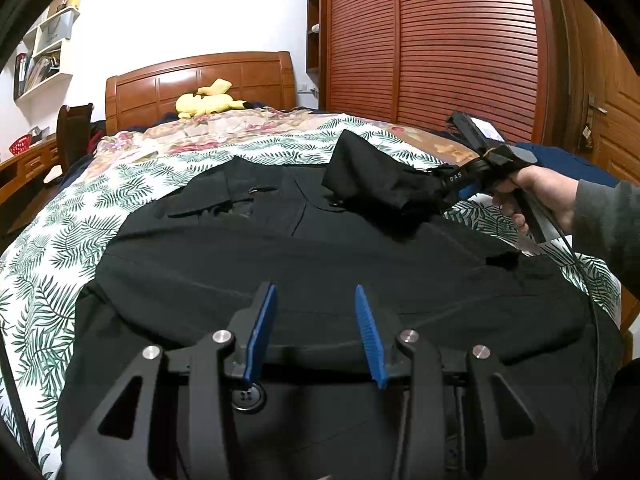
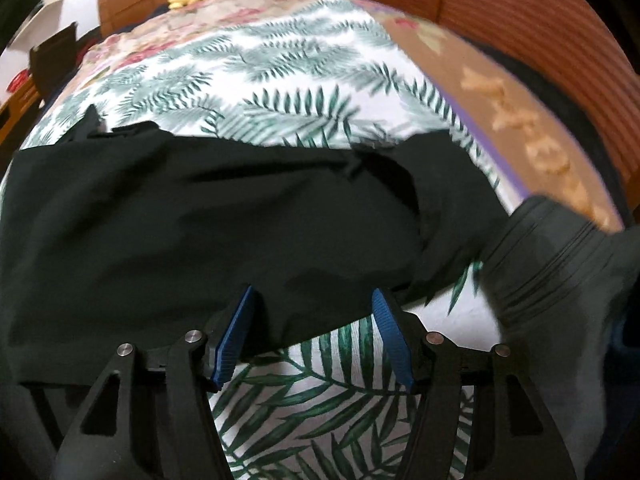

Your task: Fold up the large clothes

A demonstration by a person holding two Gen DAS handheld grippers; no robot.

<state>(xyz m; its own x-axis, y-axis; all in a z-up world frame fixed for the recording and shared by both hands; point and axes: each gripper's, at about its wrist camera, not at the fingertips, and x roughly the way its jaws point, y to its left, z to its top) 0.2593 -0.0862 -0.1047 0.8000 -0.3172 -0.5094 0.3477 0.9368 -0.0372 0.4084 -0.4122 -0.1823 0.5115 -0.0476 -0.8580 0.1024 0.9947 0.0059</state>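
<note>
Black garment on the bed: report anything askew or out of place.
The black garment lies spread on the leaf-print sheet, but one sleeve is bunched and flopped across the chest near the right claw rather than lying flat. Otherwise nothing looks spilled or damaged.
</note>
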